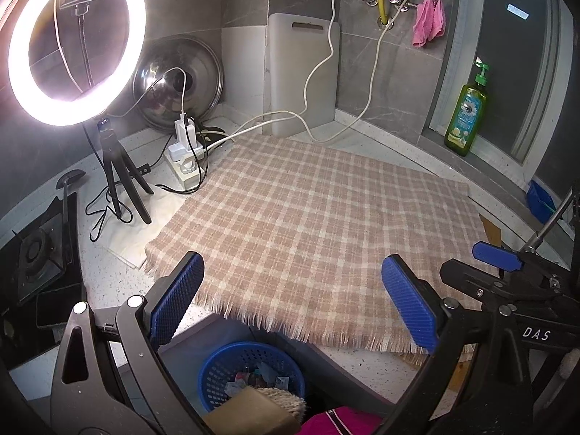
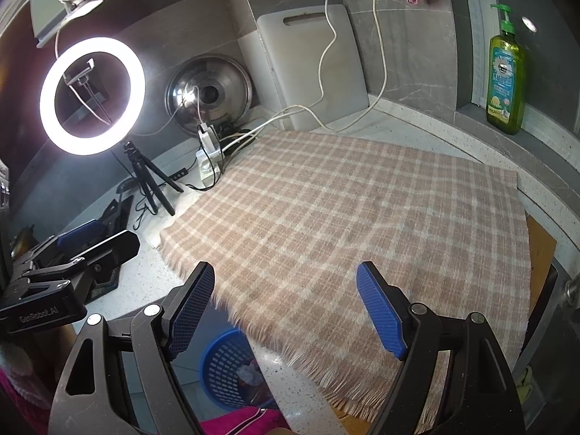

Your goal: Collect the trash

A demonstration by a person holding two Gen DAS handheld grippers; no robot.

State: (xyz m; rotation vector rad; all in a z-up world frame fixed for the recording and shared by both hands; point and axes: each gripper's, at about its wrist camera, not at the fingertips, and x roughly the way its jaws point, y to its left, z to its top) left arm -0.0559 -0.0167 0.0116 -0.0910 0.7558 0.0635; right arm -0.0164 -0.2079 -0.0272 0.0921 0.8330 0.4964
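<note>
A blue plastic basket (image 1: pixel 250 373) stands on the floor below the counter's front edge and holds several pieces of trash; it also shows in the right wrist view (image 2: pixel 226 373). A pink-and-cream checked cloth (image 1: pixel 311 224) covers the counter and nothing lies on it (image 2: pixel 362 217). My left gripper (image 1: pixel 293 304) is open and empty over the cloth's front fringe, above the basket. My right gripper (image 2: pixel 286 308) is open and empty over the cloth's front edge. The right gripper shows at the right of the left wrist view (image 1: pixel 507 264); the left one shows at the left of the right wrist view (image 2: pixel 72 253).
A lit ring light (image 1: pixel 76 43) on a tripod stands at the back left with a power strip (image 1: pixel 185 166) and cables. A steel lid (image 1: pixel 177 83) and a white cutting board (image 1: pixel 301 76) lean on the wall. A green soap bottle (image 1: pixel 465 116) stands on the right ledge. A stove (image 1: pixel 36 253) lies left.
</note>
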